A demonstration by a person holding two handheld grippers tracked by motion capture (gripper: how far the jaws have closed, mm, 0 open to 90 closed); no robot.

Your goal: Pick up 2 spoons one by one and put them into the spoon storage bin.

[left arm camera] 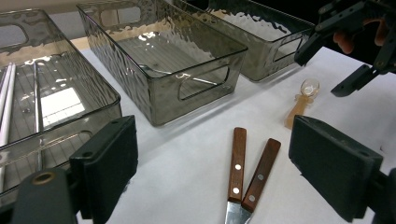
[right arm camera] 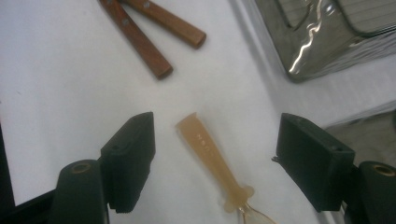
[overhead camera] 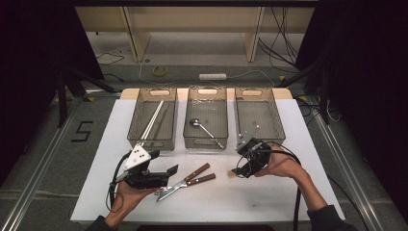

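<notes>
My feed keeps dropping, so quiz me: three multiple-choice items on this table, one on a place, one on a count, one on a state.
1. Where does the metal spoon lie?
A. left bin
B. middle bin
C. right bin

2. How many wooden-handled utensils lie on the white sheet?
A. one
B. two
C. four

3. How does the right gripper stand to the small amber plastic spoon?
A. open, jaws either side of it
B. shut on it
C. far away, over a bin

Answers:
1 B, the high view shows it in the middle bin.
2 B, two wooden-handled utensils lie side by side.
3 A, the right gripper view shows gaps between both pads and the handle.
</notes>
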